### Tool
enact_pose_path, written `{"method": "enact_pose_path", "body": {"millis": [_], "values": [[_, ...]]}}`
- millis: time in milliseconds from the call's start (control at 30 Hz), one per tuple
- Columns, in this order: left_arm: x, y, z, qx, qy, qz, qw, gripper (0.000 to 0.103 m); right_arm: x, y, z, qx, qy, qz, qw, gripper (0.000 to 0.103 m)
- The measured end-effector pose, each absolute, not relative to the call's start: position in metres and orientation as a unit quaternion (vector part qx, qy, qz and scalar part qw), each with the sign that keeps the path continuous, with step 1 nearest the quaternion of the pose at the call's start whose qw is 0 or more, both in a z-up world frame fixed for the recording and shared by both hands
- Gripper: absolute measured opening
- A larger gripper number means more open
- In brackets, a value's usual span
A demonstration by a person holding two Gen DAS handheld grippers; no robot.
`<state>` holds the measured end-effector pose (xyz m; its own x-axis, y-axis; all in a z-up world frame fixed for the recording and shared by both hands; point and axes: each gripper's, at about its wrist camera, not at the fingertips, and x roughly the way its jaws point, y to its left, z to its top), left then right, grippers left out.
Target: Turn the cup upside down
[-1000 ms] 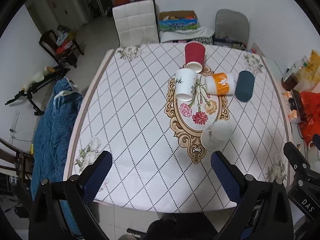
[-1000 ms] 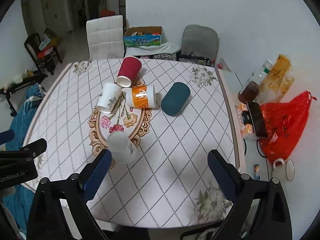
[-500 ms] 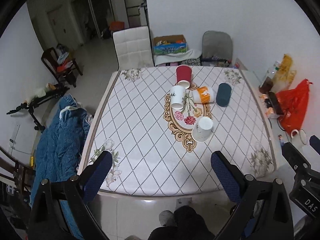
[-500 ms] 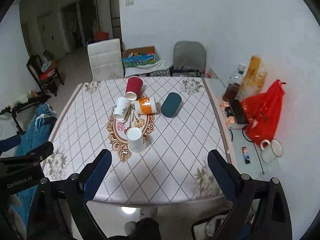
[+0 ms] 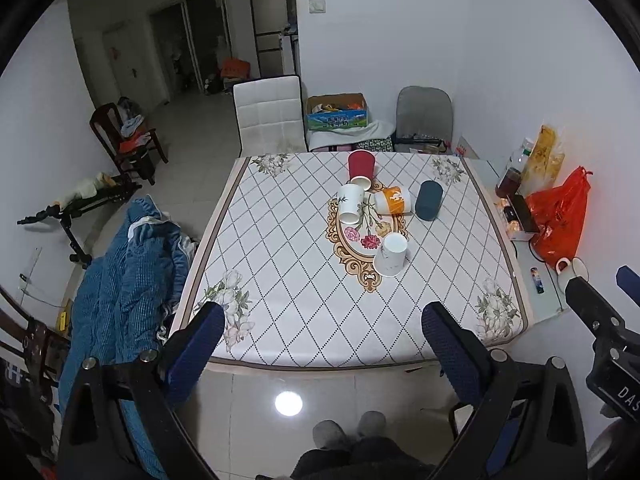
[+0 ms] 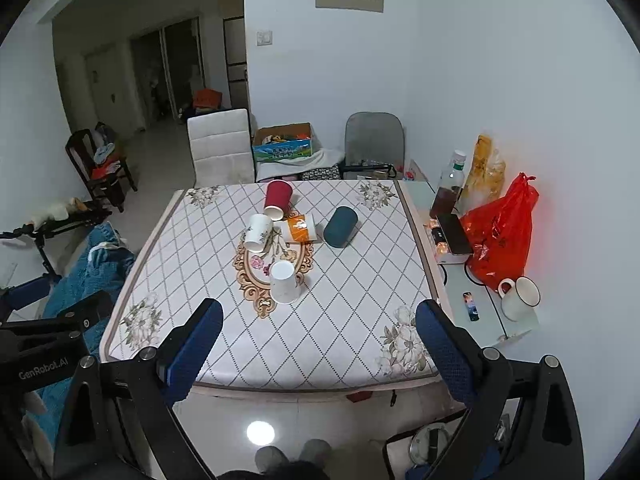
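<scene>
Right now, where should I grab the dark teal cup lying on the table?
Grip the dark teal cup across its round side wall at mid-length, coming down from above. It lies on its side on the table, apart from the orange cup, so both flanks look free.

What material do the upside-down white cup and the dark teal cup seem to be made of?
The upside-down white cup looks like thin matte paper: tapered wall, rolled rim. The dark teal cup, lying on its side, has a dull, even surface, perhaps paper or plastic; this cannot be settled.
</scene>
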<state>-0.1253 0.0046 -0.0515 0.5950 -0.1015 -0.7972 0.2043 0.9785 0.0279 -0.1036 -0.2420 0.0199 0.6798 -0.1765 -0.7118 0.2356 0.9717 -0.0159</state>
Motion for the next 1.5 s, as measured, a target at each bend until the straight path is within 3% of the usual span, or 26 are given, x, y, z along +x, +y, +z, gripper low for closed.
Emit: {"method": "enact_pose_path", "body": {"millis": [1500], "values": [[-0.155,-0.001,-0.030,0.053,0.427,-0.054,0.901,0.101,-0.102,-0.259,0.027,0.032,0.391,-0.051,0.918,0.099]]}}
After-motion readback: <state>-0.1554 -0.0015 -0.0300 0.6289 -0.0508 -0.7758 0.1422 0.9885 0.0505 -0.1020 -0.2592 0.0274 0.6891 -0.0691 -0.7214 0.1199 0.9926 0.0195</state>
